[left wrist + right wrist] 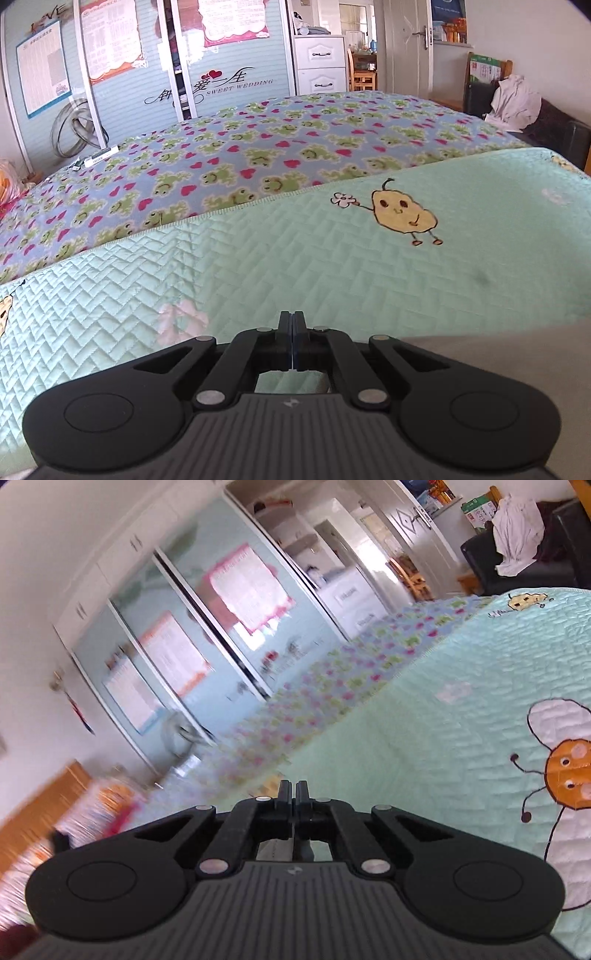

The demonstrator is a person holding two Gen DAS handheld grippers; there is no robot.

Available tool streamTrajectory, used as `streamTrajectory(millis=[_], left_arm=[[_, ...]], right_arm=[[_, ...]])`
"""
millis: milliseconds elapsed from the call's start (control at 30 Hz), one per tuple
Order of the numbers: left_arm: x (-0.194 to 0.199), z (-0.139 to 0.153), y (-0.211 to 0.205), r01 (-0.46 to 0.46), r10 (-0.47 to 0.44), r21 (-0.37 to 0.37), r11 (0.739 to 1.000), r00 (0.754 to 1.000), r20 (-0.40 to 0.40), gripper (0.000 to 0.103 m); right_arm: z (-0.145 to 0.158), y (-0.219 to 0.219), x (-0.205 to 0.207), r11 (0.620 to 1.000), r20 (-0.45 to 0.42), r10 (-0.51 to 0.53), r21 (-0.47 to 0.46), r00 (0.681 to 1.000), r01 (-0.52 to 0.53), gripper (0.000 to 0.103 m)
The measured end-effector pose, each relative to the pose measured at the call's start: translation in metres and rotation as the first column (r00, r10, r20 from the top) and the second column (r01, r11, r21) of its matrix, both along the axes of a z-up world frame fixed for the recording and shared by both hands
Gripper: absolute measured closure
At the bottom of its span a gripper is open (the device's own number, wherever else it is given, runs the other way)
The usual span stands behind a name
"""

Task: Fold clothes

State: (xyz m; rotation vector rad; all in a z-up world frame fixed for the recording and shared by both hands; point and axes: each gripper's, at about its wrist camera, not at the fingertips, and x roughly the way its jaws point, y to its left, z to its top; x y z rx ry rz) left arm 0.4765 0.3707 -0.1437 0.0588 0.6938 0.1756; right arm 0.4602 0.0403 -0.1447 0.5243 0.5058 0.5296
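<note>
My left gripper [293,320] is shut, its fingers pressed together low over a mint-green quilted cover [258,266]. A plain grey-beige cloth [487,343] lies at the lower right of the left wrist view and runs under the gripper body; no cloth shows between the fingertips. My right gripper [294,792] is shut with only a thin slit between the fingers, above the same green cover [443,738]. Its view is tilted and blurred. A grey strip [275,849] shows through the opening behind the right fingers; what it is stays unclear.
A frog-and-heart blanket [240,155] covers the far half of the bed. Sliding wardrobe doors with posters [110,55] stand behind it, next to white drawers [320,64]. White clothing [513,103] is heaped on a dark chair at the right. A small box [99,155] lies near the bed's far left edge.
</note>
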Motion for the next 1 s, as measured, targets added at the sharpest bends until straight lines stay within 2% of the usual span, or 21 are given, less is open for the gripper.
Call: streamTrajectory(millis=[133, 167, 233, 267, 333, 400, 467, 600, 667, 700, 733, 833, 867, 933, 1000], left_arm=[[0.000, -0.010, 0.011, -0.041, 0.041, -0.059, 0.997, 0.999, 0.004, 0.103], [-0.002, -0.010, 0.015, -0.033, 0.034, -0.094, 0.995, 0.999, 0.007, 0.102], [-0.006, -0.009, 0.022, -0.021, 0.024, -0.200, 0.979, 1.000, 0.013, 0.097], [-0.008, -0.007, 0.026, -0.015, 0.019, -0.257, 0.966, 1.000, 0.016, 0.091], [-0.006, -0.008, 0.024, -0.006, 0.007, -0.273, 0.962, 1.000, 0.003, 0.057], [-0.003, -0.009, 0.019, 0.002, -0.006, -0.267, 0.964, 1.000, -0.015, 0.051], [0.000, -0.010, 0.014, 0.010, -0.020, -0.262, 0.965, 0.999, -0.033, 0.049], [0.004, -0.019, 0.001, 0.036, -0.054, -0.208, 0.978, 0.995, -0.080, 0.050], [0.001, -0.022, -0.005, 0.062, -0.073, -0.170, 0.984, 0.995, -0.065, 0.070], [0.000, -0.022, -0.006, 0.069, -0.080, -0.171, 0.983, 0.995, -0.059, 0.097], [0.001, -0.021, -0.006, 0.064, -0.074, -0.169, 0.984, 0.996, -0.054, 0.098], [-0.001, -0.010, -0.013, 0.032, -0.031, -0.072, 0.997, 0.999, 0.015, 0.099], [-0.001, -0.004, -0.013, 0.014, -0.012, -0.047, 0.999, 0.999, 0.046, 0.099], [0.003, 0.003, -0.008, -0.018, 0.020, -0.028, 0.999, 0.997, 0.076, 0.099], [0.008, 0.005, -0.004, -0.038, 0.040, -0.020, 0.999, 0.996, 0.080, 0.099]], right_arm=[[-0.028, 0.033, 0.017, 0.991, -0.084, 0.024, -0.131, 0.996, -0.035, 0.103], [-0.034, 0.042, 0.021, 0.986, -0.104, 0.030, -0.162, 0.994, -0.047, 0.102], [-0.035, 0.042, 0.021, 0.986, -0.107, 0.009, -0.165, 0.994, -0.027, 0.097], [-0.035, 0.038, 0.021, 0.989, -0.113, -0.004, -0.148, 0.994, -0.013, 0.097], [-0.037, 0.029, 0.023, 0.995, -0.138, -0.018, -0.104, 0.990, 0.004, 0.096], [-0.040, 0.024, 0.024, 0.997, -0.160, -0.020, -0.075, 0.987, 0.009, 0.091], [-0.043, 0.022, 0.025, 0.998, -0.175, -0.015, -0.065, 0.984, 0.004, 0.087], [-0.043, 0.031, 0.025, 0.993, -0.182, 0.013, -0.112, 0.983, -0.034, 0.086], [-0.043, 0.035, 0.025, 0.989, -0.186, 0.027, -0.136, 0.982, -0.053, 0.085], [-0.043, 0.037, 0.025, 0.987, -0.189, 0.034, -0.148, 0.981, -0.063, 0.084], [-0.043, 0.040, 0.025, 0.985, -0.191, 0.041, -0.160, 0.981, -0.073, 0.084], [-0.042, 0.048, 0.023, 0.974, -0.184, 0.072, -0.199, 0.980, -0.109, 0.088], [-0.041, 0.052, 0.020, 0.971, -0.160, 0.085, -0.208, 0.984, -0.117, 0.103], [-0.037, 0.059, 0.014, 0.969, -0.107, 0.098, -0.216, 0.989, -0.119, 0.103], [-0.034, 0.062, 0.011, 0.963, -0.056, 0.069, -0.256, 0.996, -0.082, 0.103]])
